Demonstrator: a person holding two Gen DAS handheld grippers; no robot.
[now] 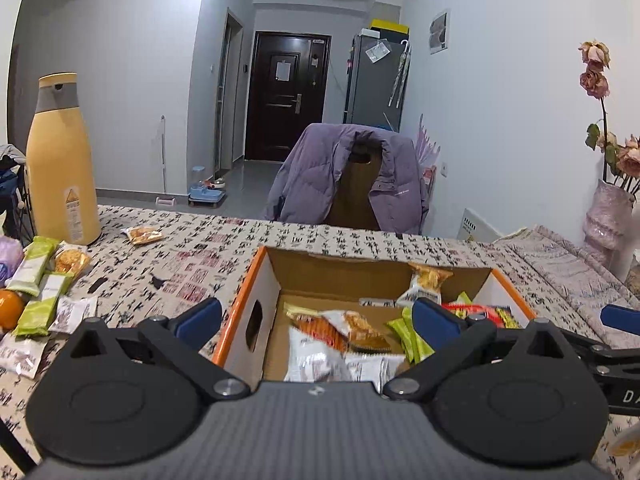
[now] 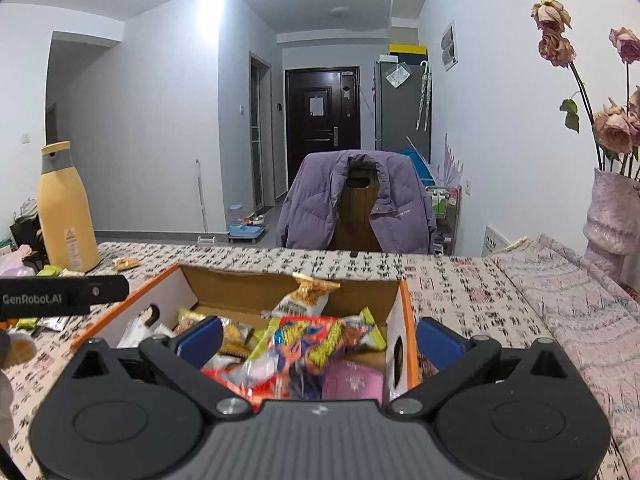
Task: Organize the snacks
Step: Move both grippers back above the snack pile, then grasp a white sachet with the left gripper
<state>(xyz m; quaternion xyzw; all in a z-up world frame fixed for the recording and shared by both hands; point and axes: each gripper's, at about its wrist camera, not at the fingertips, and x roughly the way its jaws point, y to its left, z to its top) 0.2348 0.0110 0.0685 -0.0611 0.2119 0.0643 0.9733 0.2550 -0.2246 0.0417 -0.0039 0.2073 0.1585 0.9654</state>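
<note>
Snacks are seen gathered in an open box [image 1: 256,280] set on a patterned table [image 1: 192,248], both grippers poised at its near edge. The left gripper [image 1: 316,314] is held wide open with nothing between its blue pads, over the box's left half; the right gripper [image 2: 318,334] is likewise spread wide and empty, over the right half, a red packet [image 2: 312,340] lying loose below it. The placing suggests that a drop has been made or that the next pick is being lined up; which cannot be told.

More snacks are left outside the box: green bars [image 1: 36,264] and white packets [image 1: 74,312] at the table's left, by an orange [image 1: 9,308], and a lone packet [image 1: 142,235] near a yellow bottle [image 1: 60,168]. These are judged to be still unsorted.

The box's near wall is hidden behind the gripper bodies. Packets nearest the lenses are blurred and their print cannot be read. The left-hand pile is cut off by the frame.
</note>
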